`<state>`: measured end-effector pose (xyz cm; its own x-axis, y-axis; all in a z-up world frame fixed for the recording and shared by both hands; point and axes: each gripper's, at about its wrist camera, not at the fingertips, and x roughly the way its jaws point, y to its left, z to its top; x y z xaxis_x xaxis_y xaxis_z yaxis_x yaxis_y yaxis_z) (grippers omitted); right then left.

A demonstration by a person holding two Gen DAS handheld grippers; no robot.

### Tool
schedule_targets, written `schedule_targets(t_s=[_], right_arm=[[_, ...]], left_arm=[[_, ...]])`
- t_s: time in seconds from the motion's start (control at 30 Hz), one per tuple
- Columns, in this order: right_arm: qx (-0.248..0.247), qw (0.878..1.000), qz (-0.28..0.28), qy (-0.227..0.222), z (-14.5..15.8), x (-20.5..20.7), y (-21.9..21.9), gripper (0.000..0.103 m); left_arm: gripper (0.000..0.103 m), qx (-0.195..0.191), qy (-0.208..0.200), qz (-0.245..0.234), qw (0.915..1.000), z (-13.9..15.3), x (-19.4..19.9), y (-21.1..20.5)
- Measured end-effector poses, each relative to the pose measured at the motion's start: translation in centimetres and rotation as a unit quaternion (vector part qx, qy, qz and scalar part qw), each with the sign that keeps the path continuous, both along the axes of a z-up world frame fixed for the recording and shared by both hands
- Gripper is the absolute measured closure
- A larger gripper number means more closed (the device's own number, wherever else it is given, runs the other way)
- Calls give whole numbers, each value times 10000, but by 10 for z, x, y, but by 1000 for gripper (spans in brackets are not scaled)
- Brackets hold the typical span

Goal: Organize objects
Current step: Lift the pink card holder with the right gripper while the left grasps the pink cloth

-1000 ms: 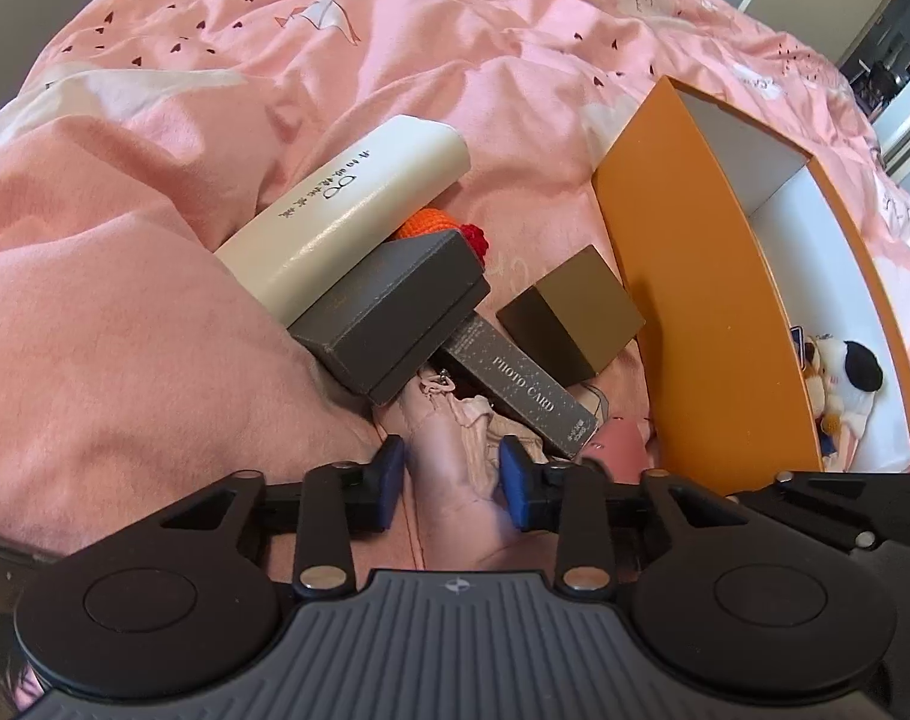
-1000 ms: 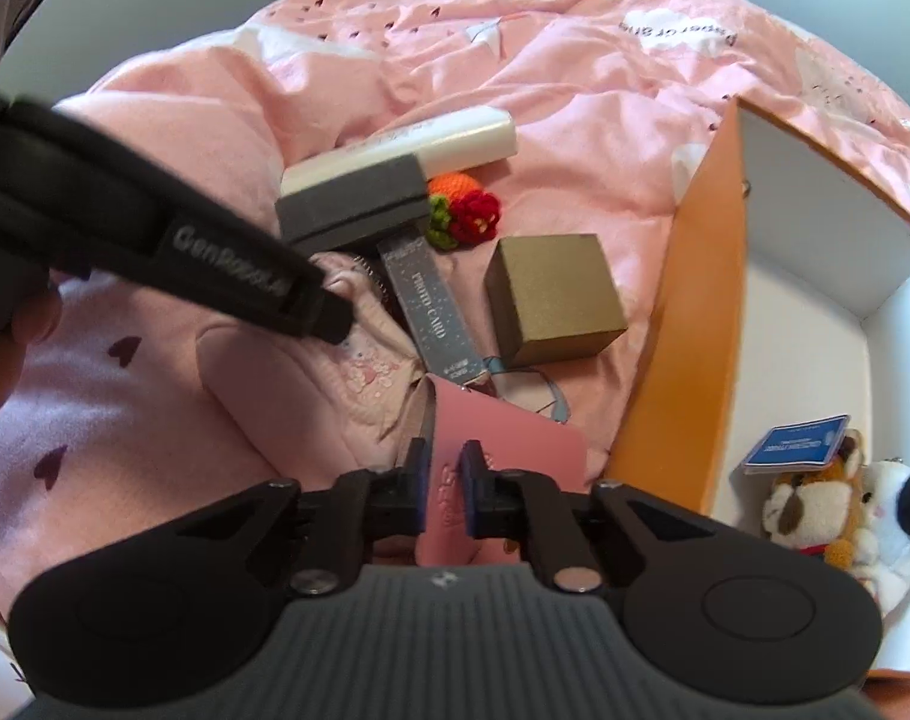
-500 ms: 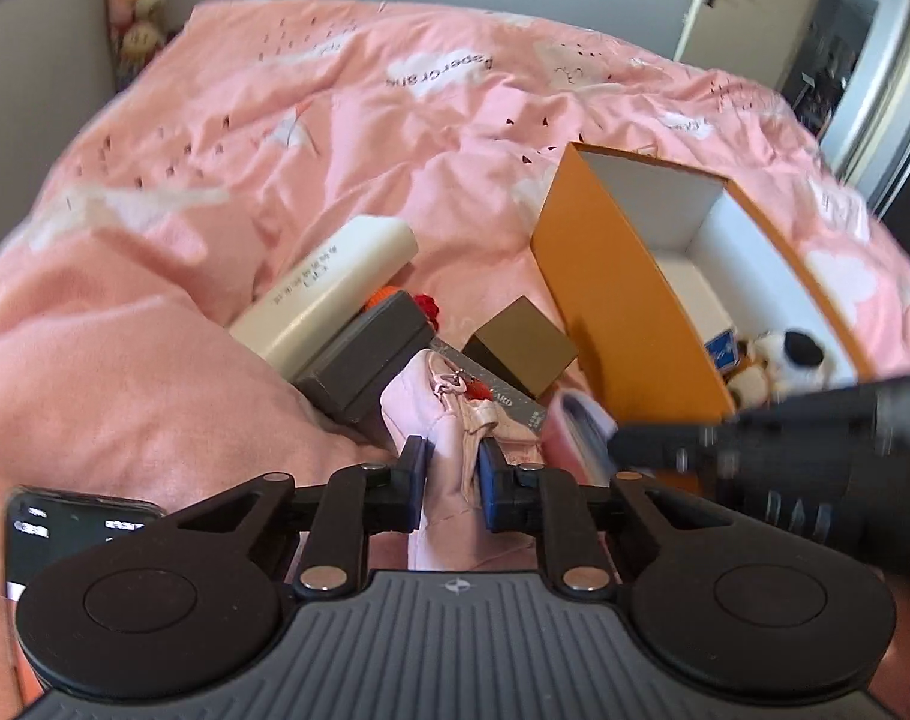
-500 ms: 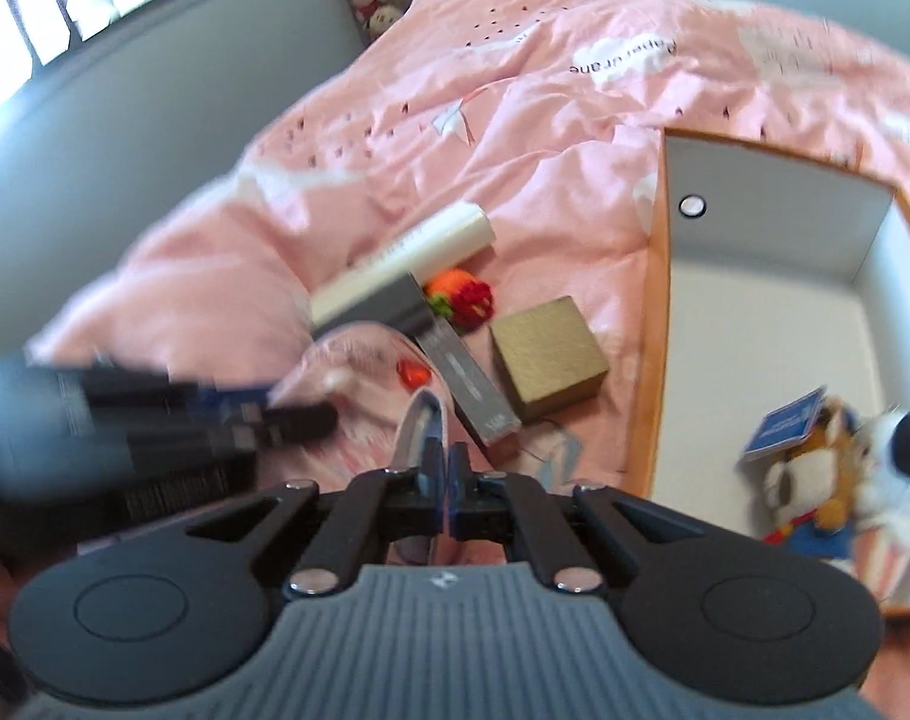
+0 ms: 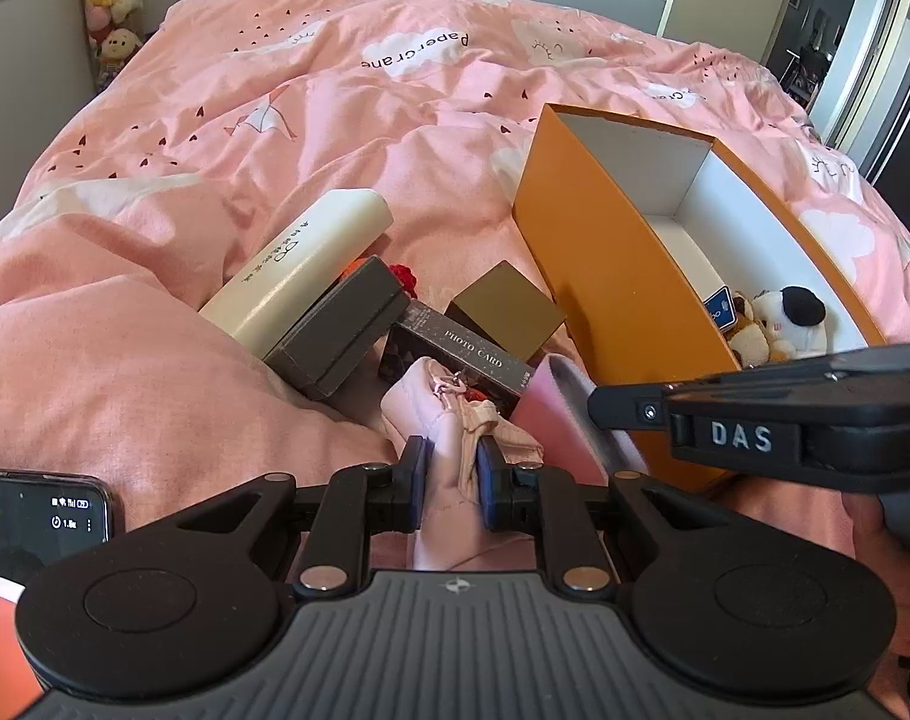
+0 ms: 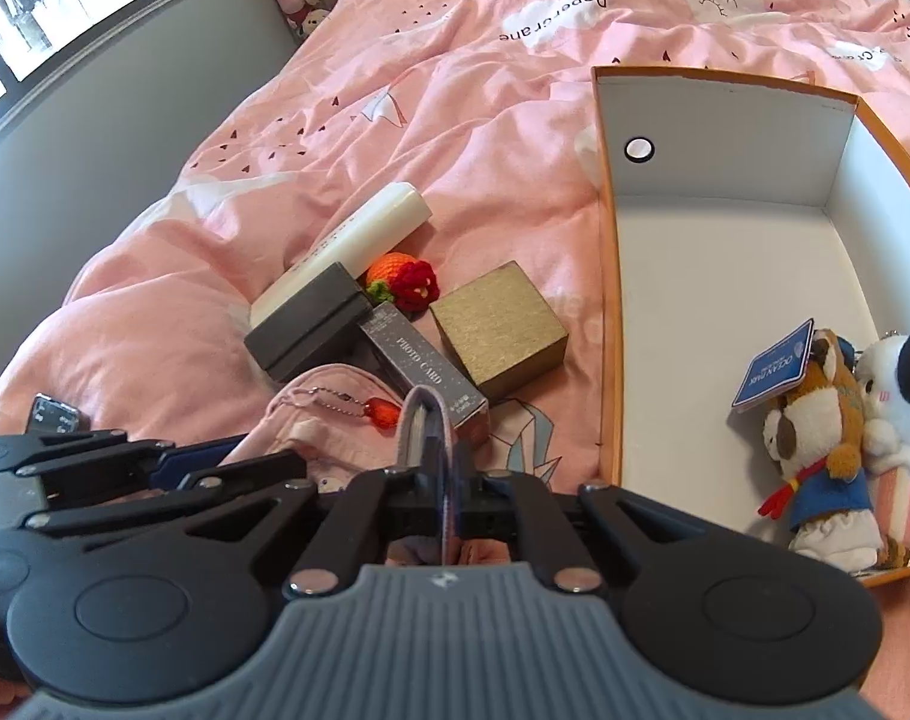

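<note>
- Left wrist view: the left hand-held gripper [image 5: 450,475] is clamped on a pale pink fabric pouch [image 5: 440,420]; both blue pads [image 5: 414,477] press the cloth, which bulges up between them.
- The pouch sits at the near end of a cluster of items on the pink bed [image 5: 335,108]. Just beyond it lies a dark box lettered "PHOTO CARD" [image 5: 460,357].
- A cream oblong case [image 5: 302,267] lies tilted left of centre, with a dark grey box [image 5: 341,327] leaning against its near end. A gold box [image 5: 505,312] stands just beside the orange storage box [image 5: 610,276].
- The orange storage box is open, white inside, and holds plush toys [image 5: 775,324] at its near end.
- The right hand-held gripper [image 5: 598,408] enters from the right edge, beside a pink flat item [image 5: 565,414]. A phone [image 5: 38,519] shows at the lower left.
- Right wrist view: the right hand-held gripper [image 6: 446,471] has its jaws together, pinching the thin edge of the pink flat item [image 6: 422,420], which stands on edge between them.
- The pouch [image 6: 329,414] lies just left, carrying a bead chain with a red charm [image 6: 383,411]. The left hand-held gripper [image 6: 173,462] reaches in from the left at the pouch.
- A crocheted orange and red piece [image 6: 404,279] lies between the cream case [image 6: 359,240] and the gold box [image 6: 499,327].
- The plush toys [image 6: 838,420] rest against the near right wall of the storage box [image 6: 610,300].
</note>
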<state>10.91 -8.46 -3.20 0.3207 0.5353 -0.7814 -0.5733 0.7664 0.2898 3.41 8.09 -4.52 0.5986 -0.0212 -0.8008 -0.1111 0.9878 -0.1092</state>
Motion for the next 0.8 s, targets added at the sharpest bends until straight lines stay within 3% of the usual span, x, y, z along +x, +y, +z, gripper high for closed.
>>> schedule_targets(t_s=[0.17, 0.23, 0.4, 0.43, 0.57, 0.8], right_arm=[[287, 9995, -39, 154, 1, -8, -7, 85], [403, 9991, 18, 154, 1, -14, -8, 71], [365, 9991, -28, 221, -3, -27, -12, 64], [356, 9990, -68, 269, -6, -29, -14, 59], [271, 9979, -188, 565, -23, -31, -18, 59], [-160, 9994, -285, -148, -34, -39, -1, 66]], left_arm=[[84, -25, 9, 62, 10000, -3, -3, 3], [84, 8, -4, 45, 10000, -3, -3, 2], [84, 196, -89, -28, 9998, -4, -7, 1], [84, 181, -92, -5, 9998, -4, -8, 3], [83, 98, -59, 49, 9999, -5, -9, 6], [83, 124, -59, 84, 9999, -6, -11, 6]])
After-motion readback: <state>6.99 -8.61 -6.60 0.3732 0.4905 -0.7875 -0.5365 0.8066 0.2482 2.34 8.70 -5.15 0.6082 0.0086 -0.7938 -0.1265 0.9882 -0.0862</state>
